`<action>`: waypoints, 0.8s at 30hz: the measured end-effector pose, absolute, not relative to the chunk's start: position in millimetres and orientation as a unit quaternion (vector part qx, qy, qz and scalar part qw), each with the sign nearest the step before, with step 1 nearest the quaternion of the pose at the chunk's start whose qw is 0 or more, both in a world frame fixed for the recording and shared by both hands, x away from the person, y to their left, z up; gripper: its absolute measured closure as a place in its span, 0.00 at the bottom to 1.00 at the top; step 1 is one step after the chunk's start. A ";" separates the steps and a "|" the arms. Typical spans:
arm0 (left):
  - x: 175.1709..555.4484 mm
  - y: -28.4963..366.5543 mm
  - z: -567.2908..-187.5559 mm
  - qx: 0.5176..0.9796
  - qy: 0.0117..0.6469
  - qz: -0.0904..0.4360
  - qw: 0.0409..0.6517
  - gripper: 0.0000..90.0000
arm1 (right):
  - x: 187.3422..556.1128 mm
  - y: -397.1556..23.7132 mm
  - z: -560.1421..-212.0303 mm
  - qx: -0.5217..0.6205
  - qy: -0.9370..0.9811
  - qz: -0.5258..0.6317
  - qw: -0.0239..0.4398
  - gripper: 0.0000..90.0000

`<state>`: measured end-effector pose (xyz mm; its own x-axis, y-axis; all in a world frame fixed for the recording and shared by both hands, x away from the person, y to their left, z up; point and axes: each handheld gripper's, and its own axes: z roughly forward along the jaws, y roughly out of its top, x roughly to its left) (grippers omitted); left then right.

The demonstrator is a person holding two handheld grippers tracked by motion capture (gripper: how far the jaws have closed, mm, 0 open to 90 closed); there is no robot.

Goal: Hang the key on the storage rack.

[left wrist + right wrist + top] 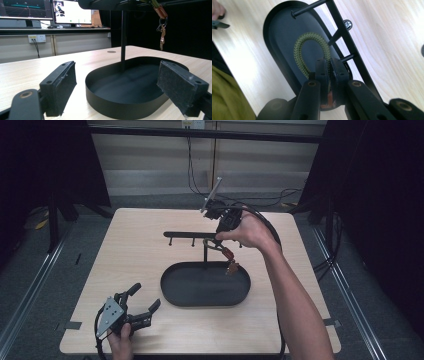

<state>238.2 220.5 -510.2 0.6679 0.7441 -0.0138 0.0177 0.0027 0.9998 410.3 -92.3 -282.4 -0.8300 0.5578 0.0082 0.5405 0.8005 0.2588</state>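
Olive-green cord loop (312,50) of the keychain (229,257) is pinched in my right tool (220,237), its jaws pressed together on the cord, just beside the pegs of the black rack (185,234). The keys hang under the rack's bar, above the black oval tray (172,290). My left tool (145,305) rests spread wide on the wooden surface (130,250), near the tray.

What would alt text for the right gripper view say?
Two black jaws of the right gripper pinch a green braided cord loop, seen from above a black oval tray and a black rack with pegs on a light wooden table.
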 end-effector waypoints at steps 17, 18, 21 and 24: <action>237.9 220.4 -510.4 0.645 0.294 0.283 0.647 0.17 | 411.1 -95.1 -281.7 0.297 0.946 0.125 0.041 0.93; 237.9 220.3 -510.4 0.645 0.294 0.282 0.647 0.17 | 411.2 -94.8 -281.8 0.298 0.945 0.127 0.041 0.92; 237.8 220.2 -510.5 0.644 0.294 0.282 0.647 0.17 | 411.6 -93.0 -282.3 0.296 0.946 0.124 0.034 0.91; 238.0 220.8 -510.4 0.647 0.292 0.284 0.645 0.17 | 411.8 -91.2 -283.0 0.296 0.947 0.122 0.036 0.91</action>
